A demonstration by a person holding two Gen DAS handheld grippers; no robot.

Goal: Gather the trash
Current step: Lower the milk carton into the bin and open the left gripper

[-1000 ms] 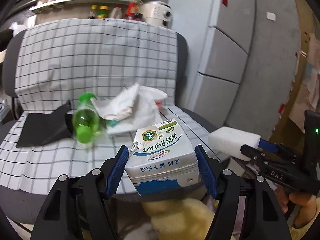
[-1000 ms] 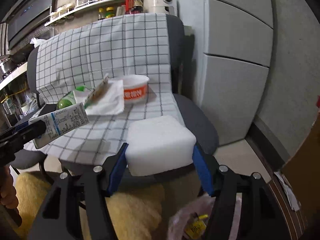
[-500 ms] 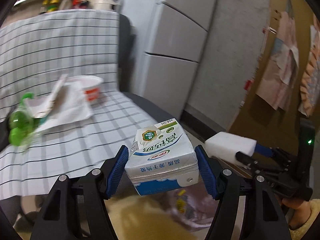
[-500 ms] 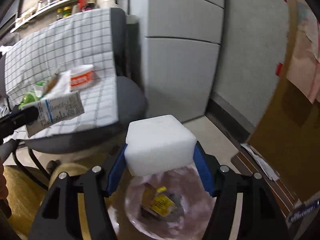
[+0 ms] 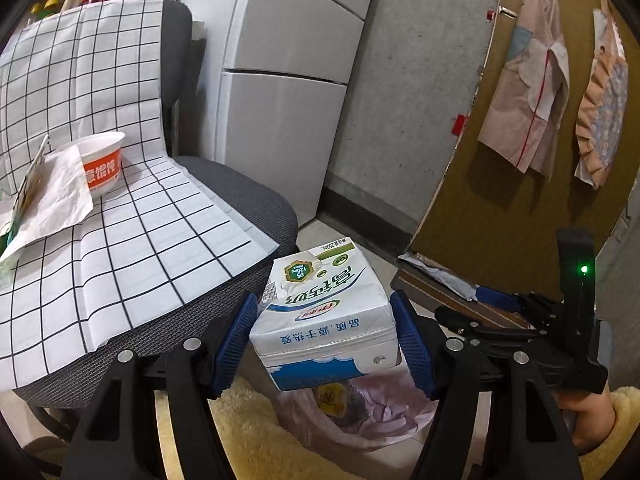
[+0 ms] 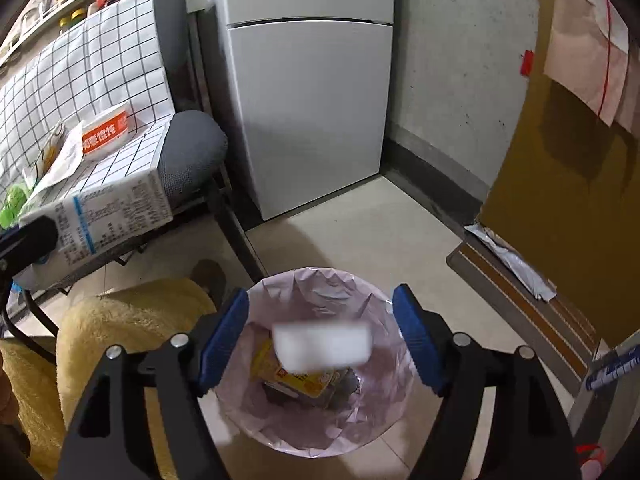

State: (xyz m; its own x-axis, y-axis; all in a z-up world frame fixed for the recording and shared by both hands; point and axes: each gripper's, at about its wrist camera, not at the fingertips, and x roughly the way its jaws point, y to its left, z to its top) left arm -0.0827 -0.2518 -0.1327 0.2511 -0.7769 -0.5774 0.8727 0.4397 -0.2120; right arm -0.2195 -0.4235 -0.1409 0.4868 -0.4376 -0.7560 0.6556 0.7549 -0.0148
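My left gripper [image 5: 325, 340] is shut on a white and blue milk carton [image 5: 326, 316] and holds it above the trash bin [image 5: 384, 420] with its pink liner; the carton also shows at the left of the right wrist view [image 6: 104, 216]. My right gripper [image 6: 322, 340] is open over the bin [image 6: 280, 292]. A white foam block [image 6: 322, 346], blurred, is falling free between the fingers into the bin, onto yellow wrappers [image 6: 304, 380]. The right gripper also shows in the left wrist view [image 5: 520, 312].
A chair with a checked cloth [image 5: 140, 220] holds an orange and white paper bowl [image 5: 102, 164], crumpled paper [image 5: 52, 204] and a green bottle [image 6: 12, 204]. A white fridge [image 6: 312, 100] stands behind. A brown board [image 6: 568, 200] leans on the right. Yellow fleece [image 6: 132, 328] lies left of the bin.
Both grippers have swung right from the chair to over the bin. My right gripper has opened and let go of the foam block, which is dropping into the bin. The left still holds the carton.
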